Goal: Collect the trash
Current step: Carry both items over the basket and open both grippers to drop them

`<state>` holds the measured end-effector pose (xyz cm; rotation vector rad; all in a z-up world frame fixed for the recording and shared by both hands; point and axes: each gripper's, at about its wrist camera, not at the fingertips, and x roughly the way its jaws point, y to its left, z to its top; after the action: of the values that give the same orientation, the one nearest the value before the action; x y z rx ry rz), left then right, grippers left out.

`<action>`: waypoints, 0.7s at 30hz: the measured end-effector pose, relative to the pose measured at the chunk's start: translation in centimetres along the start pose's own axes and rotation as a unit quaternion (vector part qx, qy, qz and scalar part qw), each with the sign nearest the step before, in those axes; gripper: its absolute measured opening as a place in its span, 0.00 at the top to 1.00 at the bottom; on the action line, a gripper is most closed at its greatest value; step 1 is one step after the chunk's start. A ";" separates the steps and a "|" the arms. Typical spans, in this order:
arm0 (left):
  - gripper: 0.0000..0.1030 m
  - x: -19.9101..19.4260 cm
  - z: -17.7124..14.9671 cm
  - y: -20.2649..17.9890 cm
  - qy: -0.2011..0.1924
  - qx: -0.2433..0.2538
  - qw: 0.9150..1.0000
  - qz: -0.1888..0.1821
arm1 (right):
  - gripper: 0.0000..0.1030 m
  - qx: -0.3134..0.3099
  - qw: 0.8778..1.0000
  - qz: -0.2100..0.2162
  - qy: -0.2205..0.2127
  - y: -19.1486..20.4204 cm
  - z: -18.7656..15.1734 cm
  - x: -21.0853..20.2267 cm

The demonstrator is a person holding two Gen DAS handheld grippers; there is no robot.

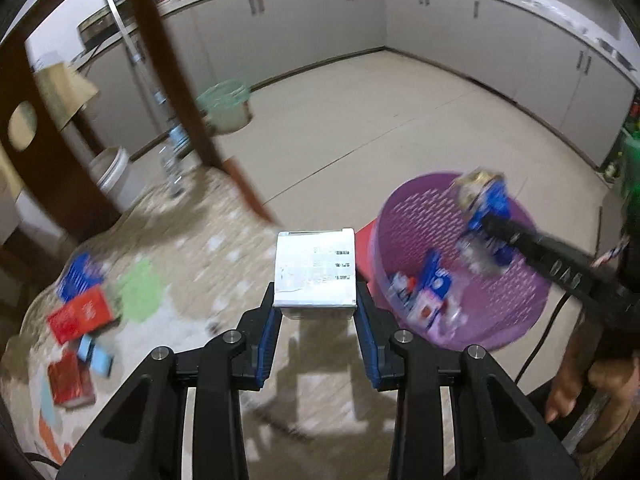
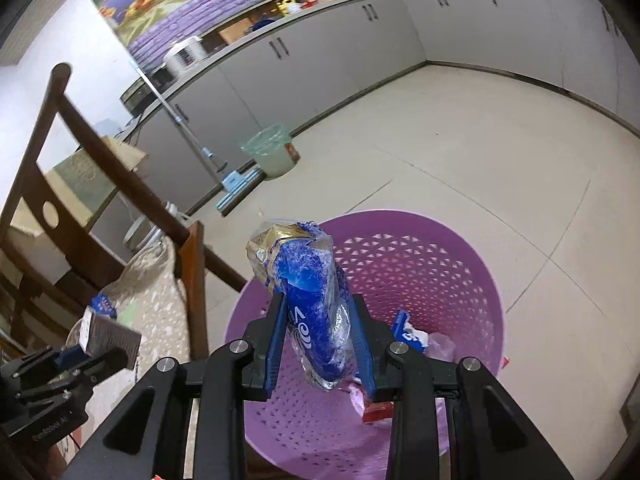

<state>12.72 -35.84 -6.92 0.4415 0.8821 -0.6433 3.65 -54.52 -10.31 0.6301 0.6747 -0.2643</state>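
My left gripper (image 1: 316,304) is shut on a small white carton (image 1: 315,267) and holds it above the patterned table, just left of the purple basket (image 1: 516,304). My right gripper (image 2: 318,320) is shut on a crumpled blue and gold snack wrapper (image 2: 310,280) and holds it over the purple basket (image 2: 460,280); it also shows in the left wrist view (image 1: 484,220). Several wrappers (image 1: 424,296) lie in the basket. More trash lies on the table at the left: red boxes (image 1: 80,314) and blue packets (image 1: 78,274).
A dark wooden chair (image 2: 80,184) stands behind the table (image 1: 192,240). A green-lined bin (image 2: 270,152) stands on the tiled floor by grey cabinets (image 2: 360,40). A water bottle (image 1: 174,160) stands at the table's far edge. The person's hand (image 1: 592,380) shows at right.
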 end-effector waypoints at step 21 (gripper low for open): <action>0.40 0.5 2.3 -3.2 -0.019 -0.012 0.997 -0.079 | 0.45 0.016 0.999 -0.042 -0.010 -1.1 0.7 0.1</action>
<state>12.11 -39.76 -6.34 0.3387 0.8936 -0.7830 3.58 -55.83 -10.47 0.6296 0.6806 -0.3601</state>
